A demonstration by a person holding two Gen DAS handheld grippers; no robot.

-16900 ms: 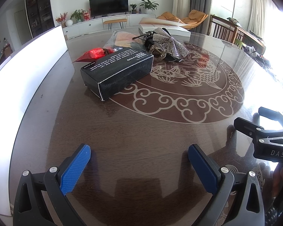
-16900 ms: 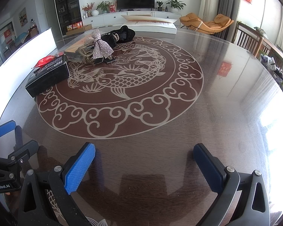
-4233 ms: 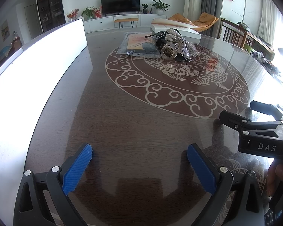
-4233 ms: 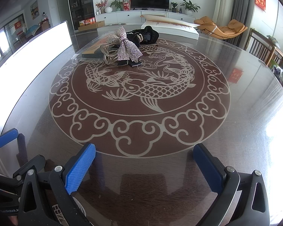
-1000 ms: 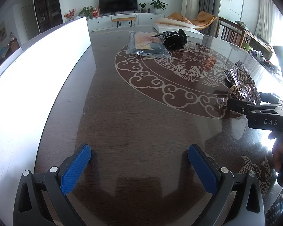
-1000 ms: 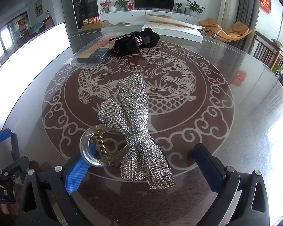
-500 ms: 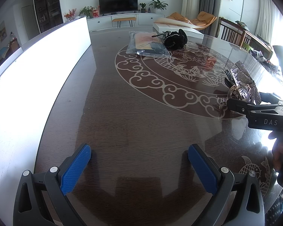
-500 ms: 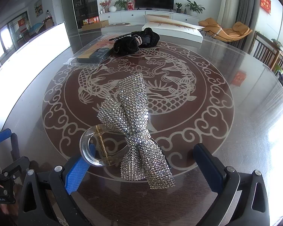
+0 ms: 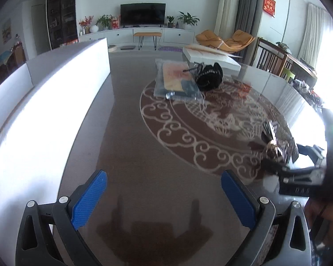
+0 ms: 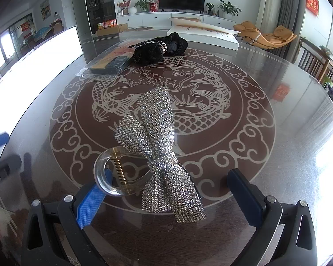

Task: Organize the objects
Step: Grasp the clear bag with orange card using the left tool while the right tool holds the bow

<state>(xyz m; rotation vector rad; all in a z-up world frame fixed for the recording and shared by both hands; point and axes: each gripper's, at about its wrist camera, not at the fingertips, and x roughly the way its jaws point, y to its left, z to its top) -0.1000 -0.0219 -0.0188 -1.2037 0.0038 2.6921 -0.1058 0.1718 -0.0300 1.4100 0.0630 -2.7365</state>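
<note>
A rhinestone bow hair clip (image 10: 159, 148) with a clear claw lies on the glass table between the fingers of my right gripper (image 10: 166, 197), which is open around it, apart from the pads. It also shows in the left wrist view (image 9: 279, 141), at the right, in front of the right gripper's tips. My left gripper (image 9: 164, 199) is open and empty over bare table near the left side. A black hair accessory pile (image 10: 159, 48) and a bagged flat package (image 10: 113, 62) lie at the far side; both also show in the left wrist view (image 9: 208, 77), (image 9: 177, 82).
A long white box wall (image 9: 44, 102) runs along the table's left edge. A white flat box (image 10: 202, 35) sits beyond the black pile. The round table (image 10: 288, 133) has a fish pattern in the middle. Chairs stand at the right.
The left gripper has shifted, blurring its view; the right gripper and bow clip appear lower and further right in it. The bow clip stays between the right fingers.
</note>
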